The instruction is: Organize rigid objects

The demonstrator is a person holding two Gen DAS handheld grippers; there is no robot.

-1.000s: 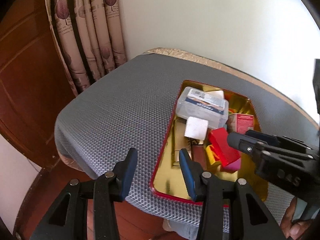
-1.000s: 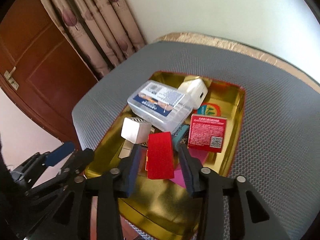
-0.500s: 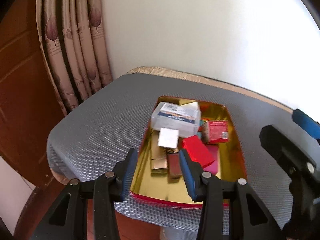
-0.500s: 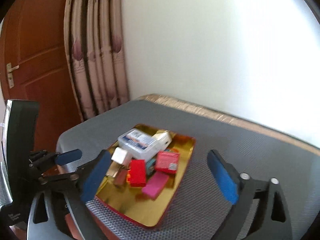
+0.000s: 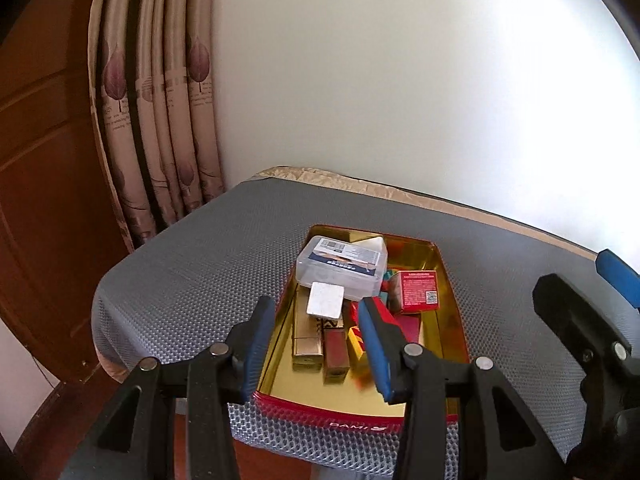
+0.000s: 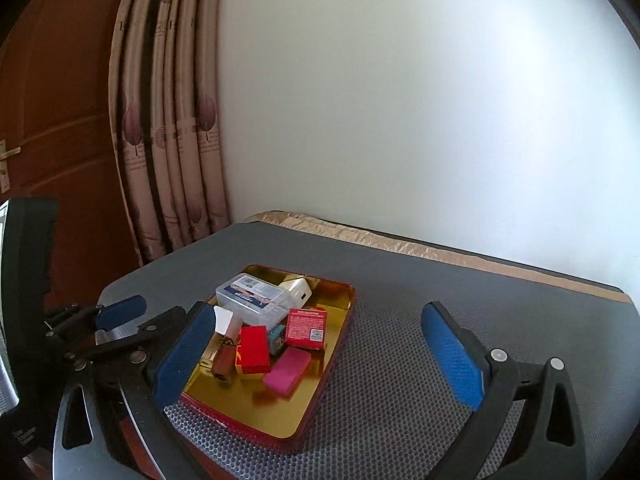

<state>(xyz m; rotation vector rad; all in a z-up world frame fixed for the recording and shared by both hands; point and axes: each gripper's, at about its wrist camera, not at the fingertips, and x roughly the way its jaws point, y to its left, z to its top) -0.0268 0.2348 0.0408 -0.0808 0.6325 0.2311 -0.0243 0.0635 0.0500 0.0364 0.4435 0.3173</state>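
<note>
A red-rimmed gold tin tray point(image 5: 448, 288) point(image 6: 340, 320) sits on the grey mat and holds several small items: a clear plastic box point(image 5: 342, 268) point(image 6: 253, 298), a white cube point(image 5: 326, 300), a red carton point(image 5: 414, 291) point(image 6: 307, 328), a red block point(image 6: 254, 349), a pink block point(image 6: 287, 369) and gold and brown tubes point(image 5: 307, 338). My left gripper point(image 5: 318, 346) is open and empty, above the tray's near end. My right gripper point(image 6: 320, 354) is wide open and empty, held back from the tray.
The grey mesh mat point(image 5: 192, 280) point(image 6: 460, 292) covers a table with a beige edge along the white wall. Patterned curtains point(image 5: 160, 120) and a brown wooden door point(image 6: 52, 120) stand at the left. The mat's left and near edges drop off.
Both grippers have drawn back and up from the tray. The right gripper let go of the red block, which now lies in the tray, and opened wide.
</note>
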